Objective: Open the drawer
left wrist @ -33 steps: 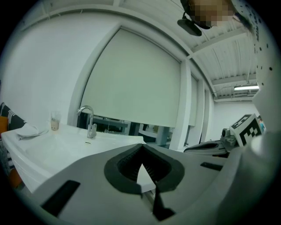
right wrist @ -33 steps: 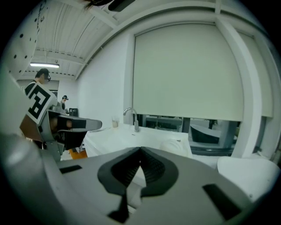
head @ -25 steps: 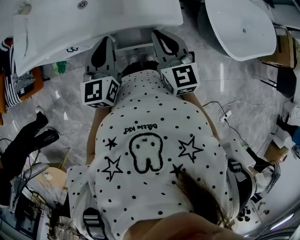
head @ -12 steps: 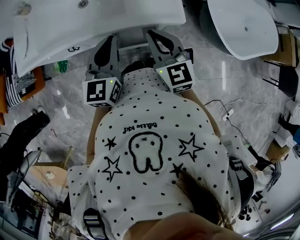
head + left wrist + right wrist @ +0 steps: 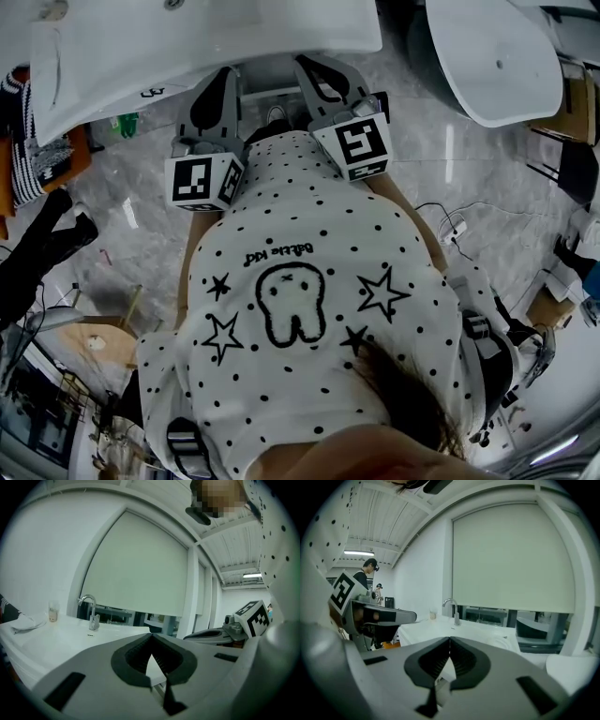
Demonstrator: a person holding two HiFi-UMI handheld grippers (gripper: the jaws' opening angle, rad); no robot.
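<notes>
A white sink counter [image 5: 187, 47] stands in front of me. Under its edge shows a narrow strip of the white cabinet front [image 5: 272, 91] where the drawer sits; no handle is visible. My left gripper [image 5: 223, 89] and right gripper [image 5: 309, 75] are held side by side in front of my spotted shirt, pointing at that strip. In the left gripper view the left gripper [image 5: 151, 638] has its tips meeting with nothing between them. In the right gripper view the right gripper [image 5: 450, 640] is likewise shut and empty. Neither gripper touches the cabinet.
On the counter top are a chrome faucet [image 5: 89, 609] and a small cup [image 5: 53, 612]. A white tub [image 5: 487, 56] stands at the right, with cables [image 5: 450, 230] on the marble floor. A green bottle [image 5: 122, 125] and clutter lie at the left. Another person [image 5: 365, 576] stands far off.
The right gripper has edged slightly toward the counter. The left gripper has kept its place. Both stay shut.
</notes>
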